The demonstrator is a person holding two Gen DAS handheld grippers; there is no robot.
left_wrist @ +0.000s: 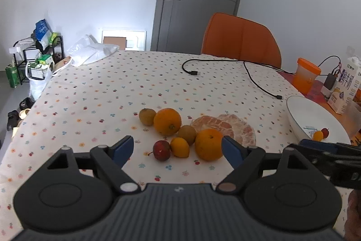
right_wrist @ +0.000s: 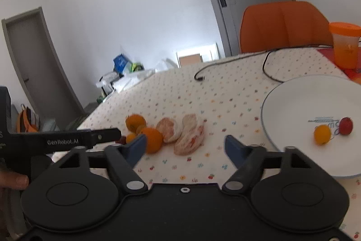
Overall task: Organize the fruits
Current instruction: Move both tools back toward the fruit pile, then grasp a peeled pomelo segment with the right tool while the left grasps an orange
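Jaws of left gripper (left_wrist: 177, 149) and right gripper (right_wrist: 185, 146) stand apart, gripping nothing. Fruits (left_wrist: 180, 130) cluster just beyond on the dotted surface (left_wrist: 101, 94). White plate (right_wrist: 300, 101), right, holds two small fruits (right_wrist: 334, 129).

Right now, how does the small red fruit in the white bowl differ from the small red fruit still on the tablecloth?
The red fruit in the bowl lies on bare white porcelain with one small yellow-orange fruit close beside it. The red fruit on the tablecloth sits in a cluster, against a small orange citrus, between the open fingers of the left gripper. Both are small, round and dark red.
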